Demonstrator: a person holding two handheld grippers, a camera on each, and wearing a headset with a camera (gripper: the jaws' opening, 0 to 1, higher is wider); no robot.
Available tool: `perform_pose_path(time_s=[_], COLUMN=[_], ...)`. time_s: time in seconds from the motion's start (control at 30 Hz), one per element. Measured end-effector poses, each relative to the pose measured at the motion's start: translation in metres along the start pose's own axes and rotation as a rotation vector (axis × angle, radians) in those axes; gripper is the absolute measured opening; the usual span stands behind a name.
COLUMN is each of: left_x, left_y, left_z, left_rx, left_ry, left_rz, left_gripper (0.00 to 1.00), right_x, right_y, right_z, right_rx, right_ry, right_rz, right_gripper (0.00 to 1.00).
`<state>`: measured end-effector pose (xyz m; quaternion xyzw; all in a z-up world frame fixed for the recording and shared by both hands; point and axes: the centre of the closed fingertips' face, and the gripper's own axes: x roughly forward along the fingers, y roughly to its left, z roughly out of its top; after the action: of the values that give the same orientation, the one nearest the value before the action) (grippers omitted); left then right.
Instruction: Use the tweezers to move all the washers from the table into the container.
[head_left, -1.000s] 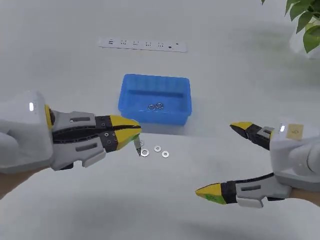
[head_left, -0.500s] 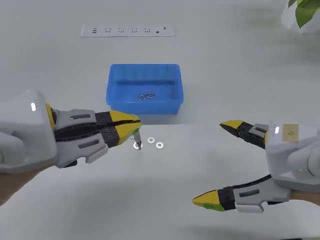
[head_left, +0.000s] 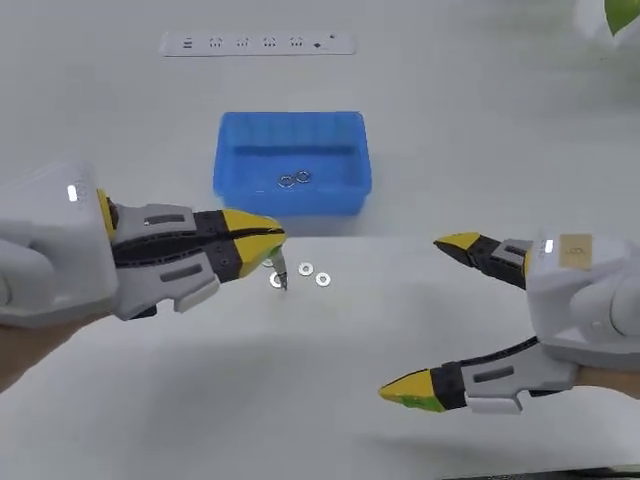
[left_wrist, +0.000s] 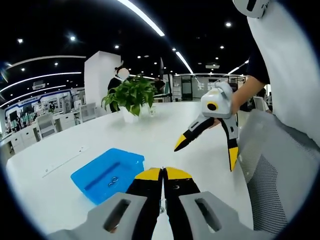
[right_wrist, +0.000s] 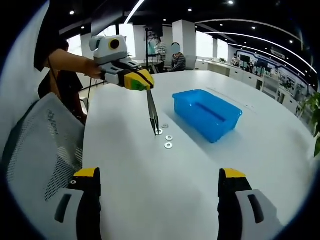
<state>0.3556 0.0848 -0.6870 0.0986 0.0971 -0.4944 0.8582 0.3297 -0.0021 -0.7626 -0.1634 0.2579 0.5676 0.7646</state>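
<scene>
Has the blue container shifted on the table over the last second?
No. The blue container keeps the same gap and alignment below the power strip; its drift in the head view is camera motion.

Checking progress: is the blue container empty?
No, two washers lie on the floor of the blue container.

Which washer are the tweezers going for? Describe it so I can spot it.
Find the blue container; loose washers lie on the table just before its near wall. Yours is the washer right at the tip of the tweezers; the others lie clear of it.
</scene>
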Motion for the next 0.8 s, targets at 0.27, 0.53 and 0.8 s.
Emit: perform_pose_path(time_s=[0.27, 0.53, 0.8], left_x=[0.005, 0.005, 0.005], left_y=[0.004, 0.003, 0.001], left_z=[0.0, -0.001, -0.002], left_rx=[-0.024, -0.017, -0.018], left_ry=[0.024, 0.045, 0.045], left_rz=[-0.017, -0.029, -0.052], left_gripper=[0.04, 0.04, 0.04], right_x=[0.04, 0.079, 0.089], right_y=[0.011, 0.022, 0.022], right_z=[0.055, 0.06, 0.053], right_rx=[-0.014, -0.112, -0.213], right_ry=[-0.077, -0.018, 0.017], right_rz=[0.159, 0.305, 0.386], right_gripper=[0.7, 0.38, 0.27])
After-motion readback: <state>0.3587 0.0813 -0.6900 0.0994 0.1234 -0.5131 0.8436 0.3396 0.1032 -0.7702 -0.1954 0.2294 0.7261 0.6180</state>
